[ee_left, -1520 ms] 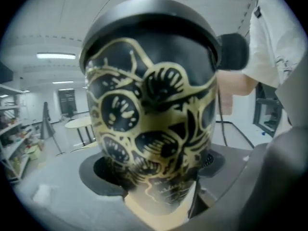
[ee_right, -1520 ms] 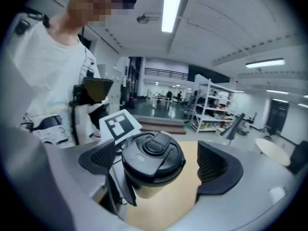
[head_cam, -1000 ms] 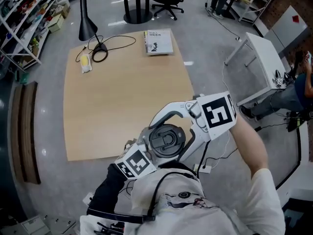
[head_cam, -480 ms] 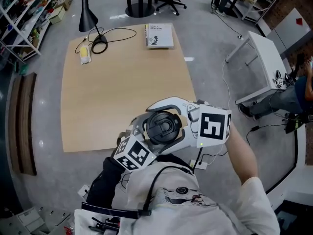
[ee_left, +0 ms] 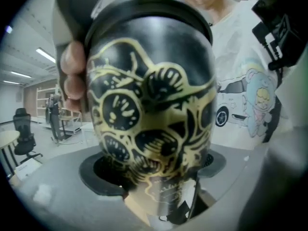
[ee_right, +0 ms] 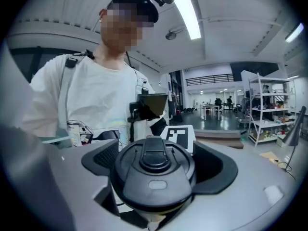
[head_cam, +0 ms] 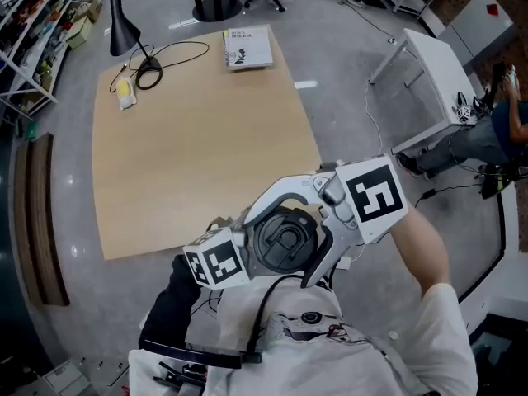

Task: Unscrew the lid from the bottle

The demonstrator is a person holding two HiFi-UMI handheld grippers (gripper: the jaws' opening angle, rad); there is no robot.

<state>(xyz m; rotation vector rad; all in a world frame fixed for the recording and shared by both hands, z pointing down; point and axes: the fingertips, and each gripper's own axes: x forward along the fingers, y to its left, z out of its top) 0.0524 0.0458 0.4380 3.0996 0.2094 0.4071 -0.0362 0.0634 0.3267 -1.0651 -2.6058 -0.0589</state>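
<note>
Black bottle [ee_left: 151,109] held off the table's [head_cam: 198,130] 5 o'clock edge, left gripper [ee_left: 156,171] clamped on its body, right gripper [ee_right: 159,163] having just closed further onto the lid [ee_right: 154,182], which apparently remains screwed on.

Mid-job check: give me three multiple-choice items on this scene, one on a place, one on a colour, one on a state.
1. Where on the table does the book lie?
A. at its far edge
B. at its near edge
C. at its centre

2. What colour is the pattern on the black bottle?
A. red
B. gold
C. blue

3. The lid is:
A. lying on the table
B. tucked under the book
C. seated on the bottle

Answers:
1. A, the head view shows it at the edge farthest from the person.
2. B, gold figures cover the body in the left gripper view.
3. C, its dark rim caps the bottle's top in the left gripper view.
</note>
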